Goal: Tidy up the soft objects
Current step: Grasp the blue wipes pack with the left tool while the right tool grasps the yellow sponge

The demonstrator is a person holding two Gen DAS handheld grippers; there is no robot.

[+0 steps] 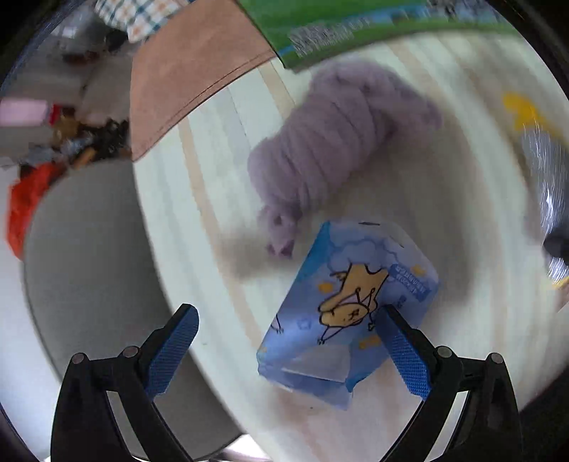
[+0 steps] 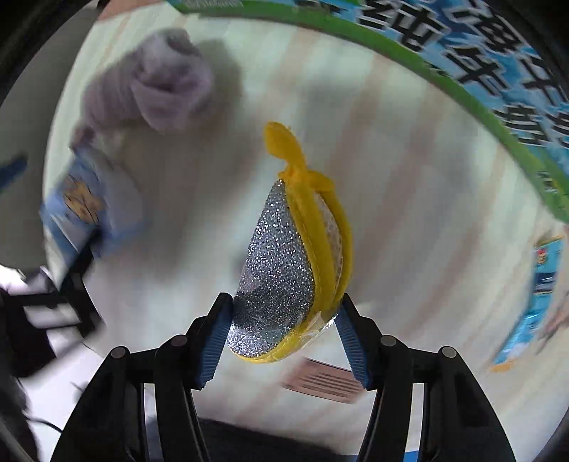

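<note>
My right gripper [image 2: 282, 332] is clamped on the silver glitter scouring sponge with yellow strap [image 2: 284, 270]. My left gripper [image 1: 288, 344] stands apart — the blue cartoon-printed soft packet [image 1: 348, 312] touches its pad at 3 o'clock; lilac chunky yarn skein [image 1: 330, 142] lies at 12 o'clock on the pale wooden table [image 1: 199, 199].

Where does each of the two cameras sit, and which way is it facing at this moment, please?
Left wrist: sits on the left gripper, looking steeply down at the pale table, the blue tissue pack and purple yarn; both blue-padded fingers show, wide apart.
Right wrist: sits on the right gripper, facing down at the glittery silver and yellow sponge between its fingers.
Shared: table, yarn, tissue pack, sponge, green-edged box.
</note>
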